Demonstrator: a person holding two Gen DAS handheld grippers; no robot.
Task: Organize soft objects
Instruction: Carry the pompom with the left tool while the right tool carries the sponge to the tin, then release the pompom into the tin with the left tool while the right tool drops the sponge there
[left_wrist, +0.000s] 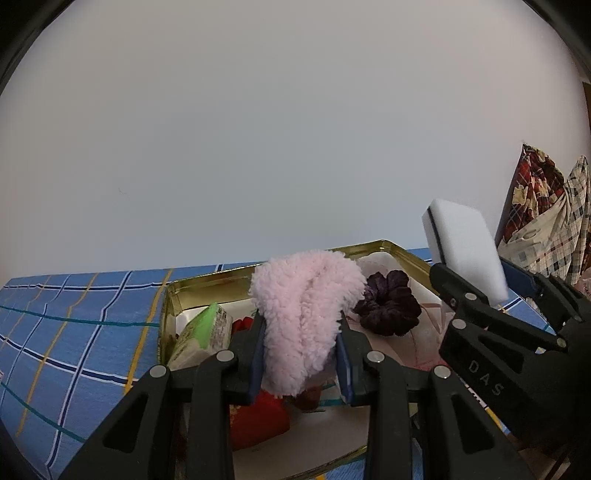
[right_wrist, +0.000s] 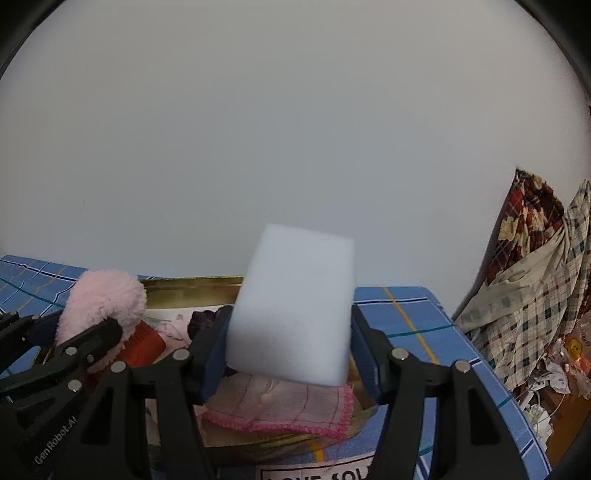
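Left wrist view shows things the other hides: a dark purple scrunchie (left_wrist: 388, 303) lying near the far right corner of the gold tin (left_wrist: 207, 281), a green-and-white packet (left_wrist: 204, 334) leaning against the tin's left wall, and something red (left_wrist: 258, 417) low at its near side. Right wrist view alone shows a pink-edged cloth (right_wrist: 295, 408) spread over the tin's near right part, plus a heap of plaid fabric (right_wrist: 532, 295) off the right edge of the blue checked tablecloth (right_wrist: 417, 314). The left gripper (left_wrist: 301, 347) is closed partway on a fluffy pink sock (left_wrist: 306, 310); its blue pads press the sock's lower half from both sides, and the woolly top bulges above the fingertips, held over the tin's middle. The right gripper (right_wrist: 290, 347) is clamped on a white sponge block (right_wrist: 295, 306), its jaws spread wide by the block's width, pads against the two lower side faces, the block tilted and raised above the tin's right side.
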